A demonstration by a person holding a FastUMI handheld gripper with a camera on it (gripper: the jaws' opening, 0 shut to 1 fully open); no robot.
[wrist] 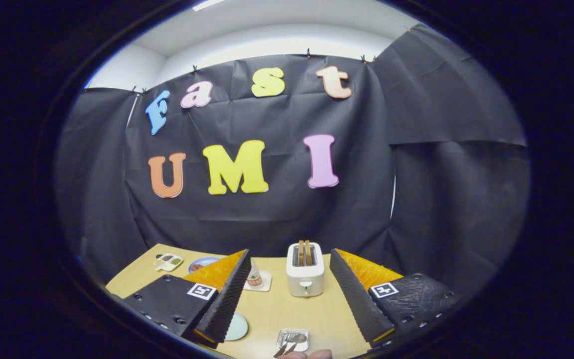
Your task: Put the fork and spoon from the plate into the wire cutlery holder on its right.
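The metal fork and spoon lie together on a small pale rectangular plate at the near edge of the light wooden tabletop, between the fingers and low down, close beneath the gripper. Both pieces look thin, stiff and light – smooth metal that is likely to slip, lying nearly flat on the plate, so little stands up to pinch. The handles are probably the best place to take hold, across their narrow width, one piece at a time. Their exact lie is too small to tell. A person's fingertips show just beside the plate's near side.

The fingers stand wide apart and hold nothing, raised well above the tabletop.

Beyond the plate stands a white two-slot toaster with brown slices in it; a small bottle on a pale coaster is to its left. A pale green round disc lies by the left finger.
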